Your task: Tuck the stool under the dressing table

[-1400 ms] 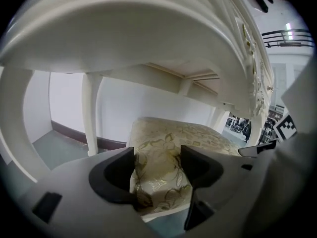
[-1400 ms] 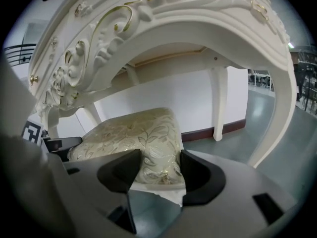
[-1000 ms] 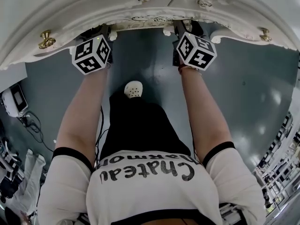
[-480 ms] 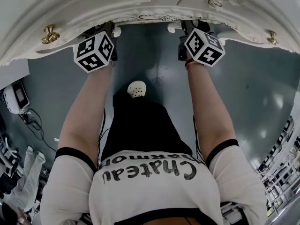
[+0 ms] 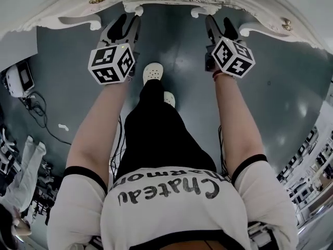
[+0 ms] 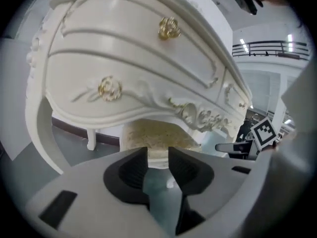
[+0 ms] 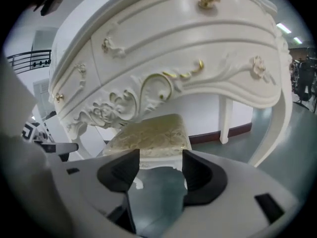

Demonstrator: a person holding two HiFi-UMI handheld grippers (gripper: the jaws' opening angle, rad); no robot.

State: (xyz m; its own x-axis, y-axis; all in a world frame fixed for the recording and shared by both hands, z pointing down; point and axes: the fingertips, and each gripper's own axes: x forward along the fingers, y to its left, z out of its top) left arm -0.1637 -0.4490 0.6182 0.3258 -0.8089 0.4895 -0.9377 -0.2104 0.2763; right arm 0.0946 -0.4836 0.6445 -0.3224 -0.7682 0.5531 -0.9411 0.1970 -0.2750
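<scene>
The stool [image 7: 151, 133], white with a pale gold patterned seat, stands under the white dressing table [image 7: 188, 48], between its legs. It also shows in the left gripper view as the stool [image 6: 156, 135] beneath the carved table front [image 6: 138, 58]. My left gripper [image 5: 125, 24] hangs over the floor short of the table edge [image 5: 57, 4]. Its jaws are closing with a narrow gap and nothing between them [image 6: 157, 157]. My right gripper [image 5: 219, 25] is level with it, open and empty [image 7: 159, 170]. Neither gripper touches the stool.
The person's black trousers and white shoes [image 5: 152, 72] stand between the two arms on the grey-green floor. Equipment and cables [image 5: 21, 79] lie at the left. Racks crowd the right edge [image 5: 312, 155]. The table's curved legs [image 7: 277, 123] flank the stool.
Both grippers have drawn back from under the table's front edge toward the person and risen. The table has slid to the top of the head view. A second shoe has come into sight.
</scene>
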